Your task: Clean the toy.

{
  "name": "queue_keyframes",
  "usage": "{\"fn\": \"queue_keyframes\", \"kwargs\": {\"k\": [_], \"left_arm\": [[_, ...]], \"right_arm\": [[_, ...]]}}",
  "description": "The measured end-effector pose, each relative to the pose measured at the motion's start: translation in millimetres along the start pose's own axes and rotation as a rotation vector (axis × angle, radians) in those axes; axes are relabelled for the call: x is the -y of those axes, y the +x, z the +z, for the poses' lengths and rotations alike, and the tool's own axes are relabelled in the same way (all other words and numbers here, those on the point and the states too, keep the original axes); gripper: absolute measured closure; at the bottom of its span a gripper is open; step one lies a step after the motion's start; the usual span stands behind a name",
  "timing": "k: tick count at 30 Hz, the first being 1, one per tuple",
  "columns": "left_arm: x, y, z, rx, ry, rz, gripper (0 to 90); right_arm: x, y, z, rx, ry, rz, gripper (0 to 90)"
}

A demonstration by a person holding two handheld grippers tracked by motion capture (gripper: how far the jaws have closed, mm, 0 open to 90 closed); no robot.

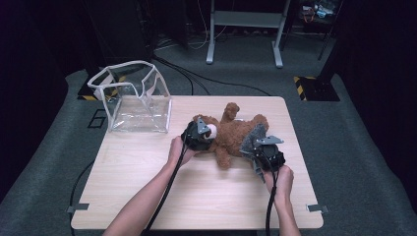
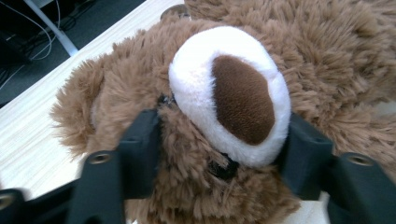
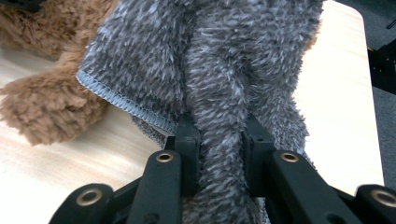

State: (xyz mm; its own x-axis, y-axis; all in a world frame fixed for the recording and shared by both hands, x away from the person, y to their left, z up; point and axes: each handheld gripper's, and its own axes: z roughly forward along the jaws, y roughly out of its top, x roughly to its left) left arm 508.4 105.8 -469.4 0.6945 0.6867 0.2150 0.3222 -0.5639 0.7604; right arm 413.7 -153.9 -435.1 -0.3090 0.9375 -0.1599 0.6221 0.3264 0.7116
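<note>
A brown teddy bear (image 1: 235, 133) lies on the light wooden table (image 1: 206, 196), its head toward the left. My left gripper (image 1: 206, 135) holds that head: in the left gripper view the two jaws press into the fur on either side of the white snout (image 2: 233, 88), so the left gripper (image 2: 222, 135) is shut on it. A grey fuzzy cloth (image 1: 253, 133) covers the bear's lower body. My right gripper (image 1: 256, 143) is shut on a fold of that cloth (image 3: 154, 60), pinched between its jaws (image 3: 220, 130). A brown paw (image 3: 51, 107) lies beside the cloth.
A clear plastic bag (image 1: 140, 110) with white trim stands open at the table's back left corner. Bare tabletop stretches in front of the bear. Beyond the table, a grey metal frame (image 1: 246, 19) stands on the carpet among cables.
</note>
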Motion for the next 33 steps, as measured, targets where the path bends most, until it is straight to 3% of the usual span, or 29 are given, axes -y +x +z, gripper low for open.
{"fn": "queue_keyframes", "kwargs": {"k": [1,5,9,12,15,19,26,30,33], "left_arm": [[0.9,0.8,0.0,0.007,-0.009,-0.025,45.7],[0.8,1.2,-3.9,0.02,0.005,-0.054,51.5],[-2.6,3.0,-8.2,0.042,0.027,-0.11,53.2],[-6.5,2.9,-10.6,0.06,0.047,-0.149,53.8],[-8.4,6.5,-8.6,0.068,0.07,-0.155,53.8],[-11.0,13.6,-2.5,0.102,0.1,-0.184,53.6],[-12.7,22.7,4.7,0.133,0.121,-0.193,53.0],[-10.7,26.6,7.8,0.153,0.115,-0.211,52.9],[-9.7,28.4,8.9,0.155,0.111,-0.227,52.8]], "right_arm": [[-0.4,-0.2,1.2,0.003,0.001,0.003,72.7],[-1.1,1.8,-1.5,0.002,-0.029,0.015,72.8],[-3.2,18.9,-10.7,-0.042,-0.079,-0.019,72.8],[-4.4,34.3,-6.2,-0.057,-0.062,-0.038,72.8],[-4.3,39.6,8.5,-0.05,-0.033,-0.047,72.8],[-0.4,35.1,28.3,-0.009,-0.002,-0.049,73.0],[11.6,11.3,30.5,0.087,0.043,-0.023,73.2],[20.8,-7.3,32.4,0.099,0.071,0.018,73.1],[19.0,-8.5,25.4,0.083,0.049,0.043,72.9]]}}
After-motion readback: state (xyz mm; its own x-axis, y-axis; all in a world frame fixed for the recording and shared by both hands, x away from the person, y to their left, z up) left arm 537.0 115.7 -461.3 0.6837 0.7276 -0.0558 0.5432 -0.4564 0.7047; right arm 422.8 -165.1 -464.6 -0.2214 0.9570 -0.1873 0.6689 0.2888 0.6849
